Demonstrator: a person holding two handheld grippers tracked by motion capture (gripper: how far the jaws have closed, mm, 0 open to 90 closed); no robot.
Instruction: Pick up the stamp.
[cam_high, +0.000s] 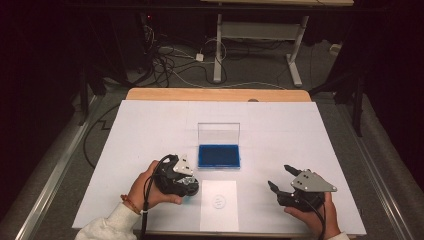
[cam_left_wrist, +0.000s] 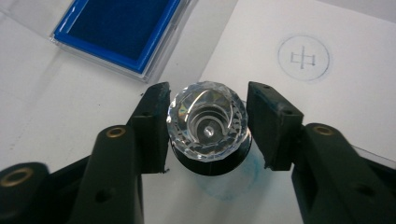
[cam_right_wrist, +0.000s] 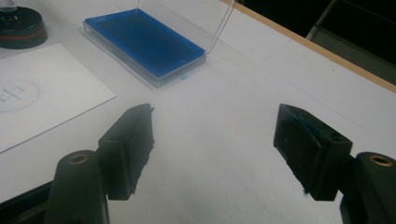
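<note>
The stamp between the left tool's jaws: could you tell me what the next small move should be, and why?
Probably lift the left tool straight up and away. Its jaws stand a little apart from the stamp, which rests on the table beside the paper, where a round print already shows. The ink pad lies open; the right tool waits open.

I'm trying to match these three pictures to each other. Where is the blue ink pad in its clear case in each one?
High view: the ink pad lies at the table's middle, lid raised, beyond the white paper.
Left gripper view: ink pad at the top left, cut by the edge.
Right gripper view: ink pad in the upper left-centre.
Shared landmark: the round stamped mark on the paper.
</note>
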